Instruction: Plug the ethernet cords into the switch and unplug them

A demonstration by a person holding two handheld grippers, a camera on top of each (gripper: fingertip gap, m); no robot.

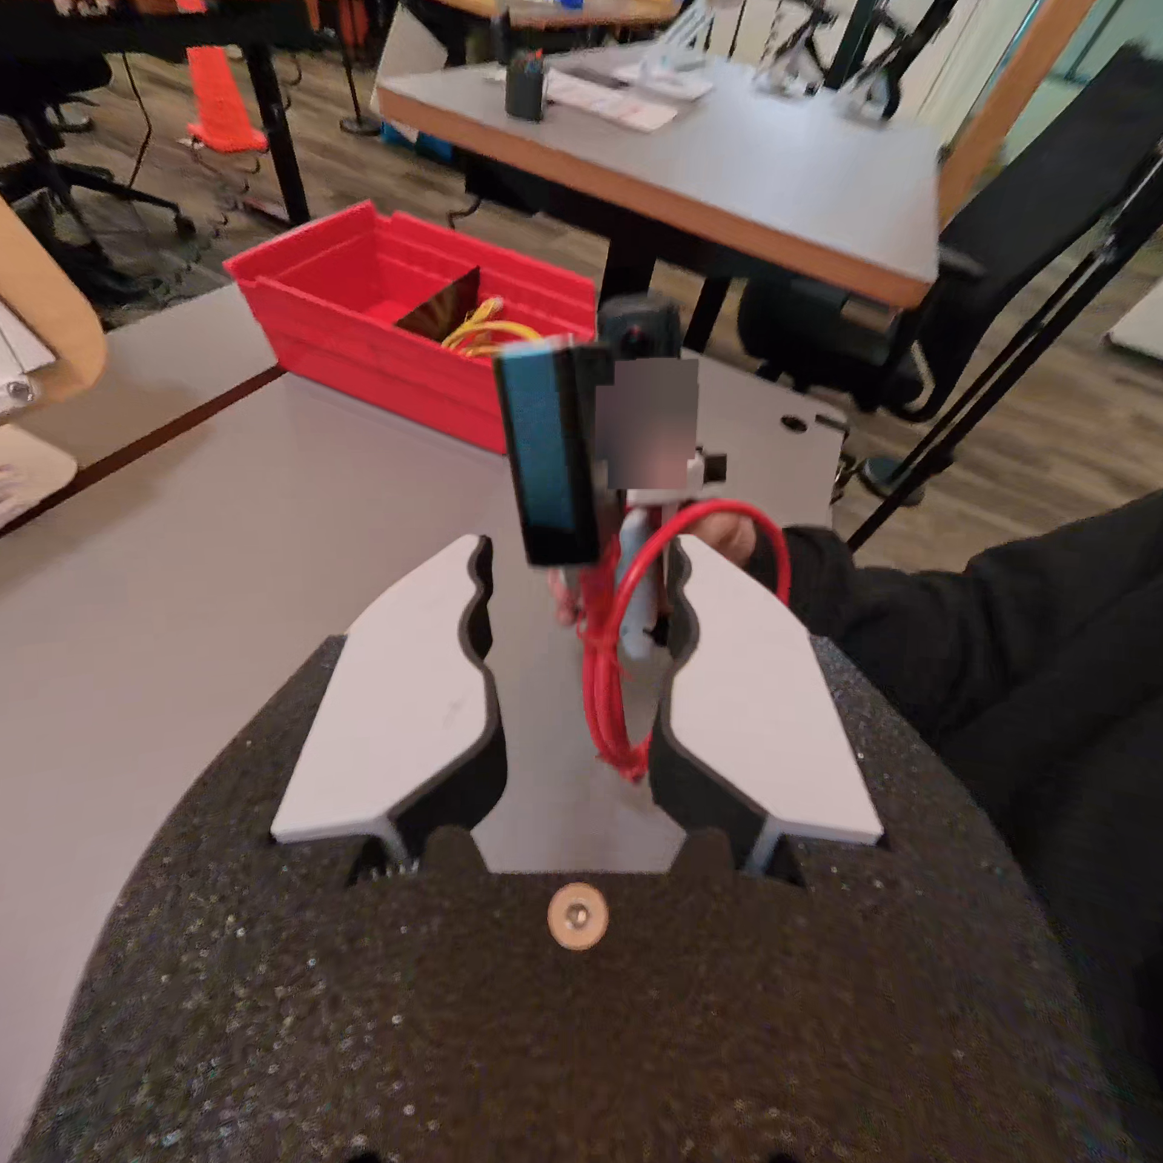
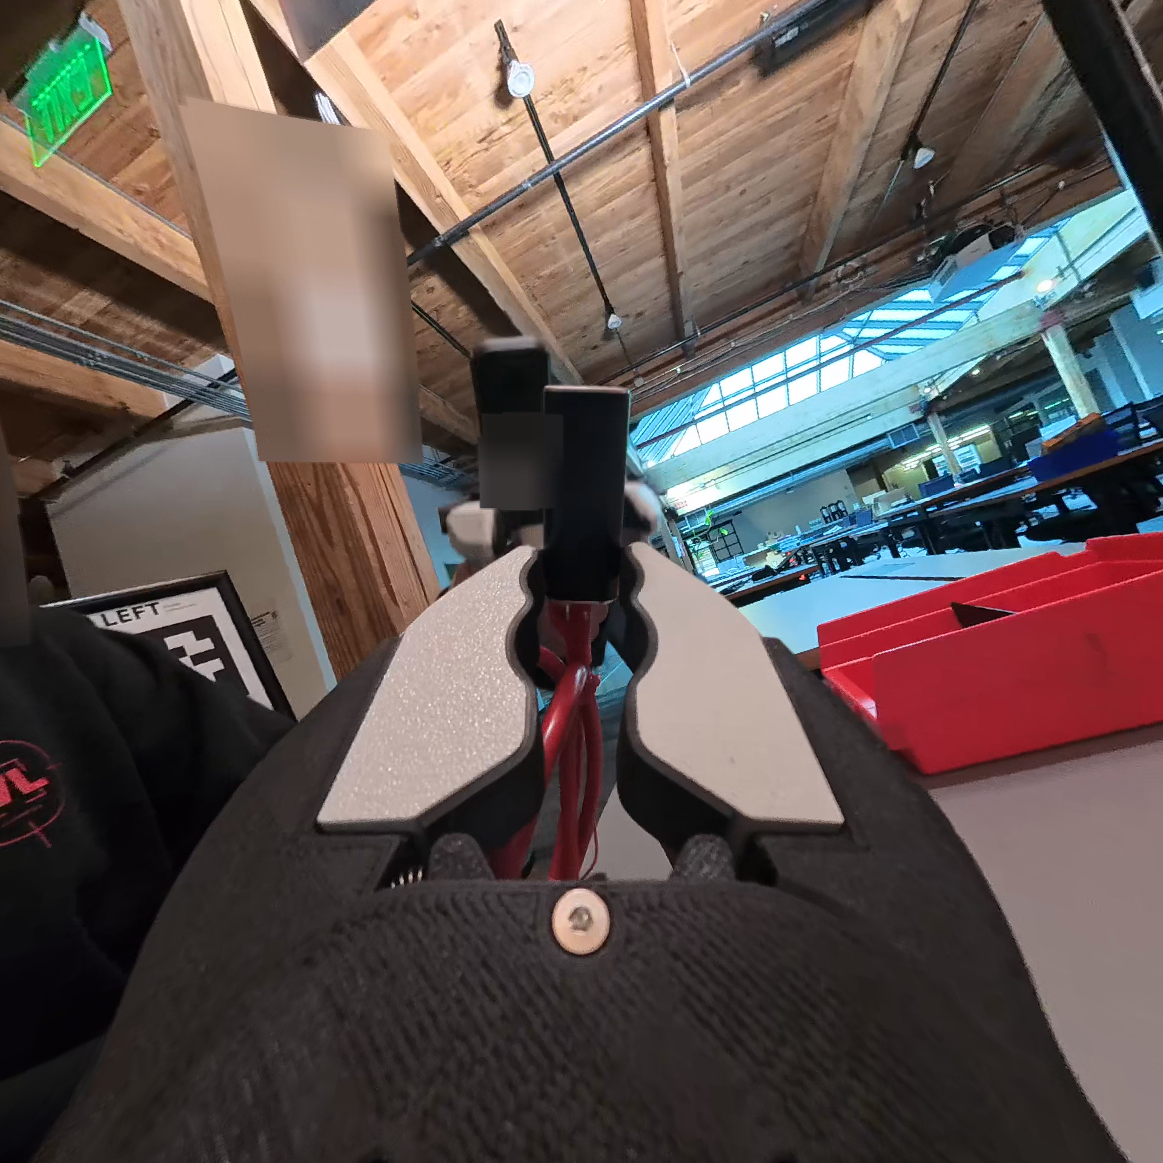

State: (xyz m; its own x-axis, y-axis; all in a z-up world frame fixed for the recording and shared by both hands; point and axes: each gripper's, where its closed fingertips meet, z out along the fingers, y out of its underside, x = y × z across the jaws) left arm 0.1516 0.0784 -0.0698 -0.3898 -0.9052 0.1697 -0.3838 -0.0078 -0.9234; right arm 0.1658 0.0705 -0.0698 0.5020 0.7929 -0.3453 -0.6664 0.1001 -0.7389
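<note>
My right gripper is shut on the lower end of the black switch and holds it upright in the air. Red ethernet cords hang from the switch's underside, down between the right fingers. In the left wrist view the switch shows a blue face, and the red cords loop below it. My left gripper is open and empty, facing the switch. The cords appear in the gap between its fingers; I cannot tell whether they touch. A hand holds the right gripper.
A red bin stands on the grey table beyond the grippers, with yellow cords inside. It also shows at the right of the right wrist view. A person's dark sleeve is at the right. Only a small space, under 4 cm, lies between the two pairs of fingers.
</note>
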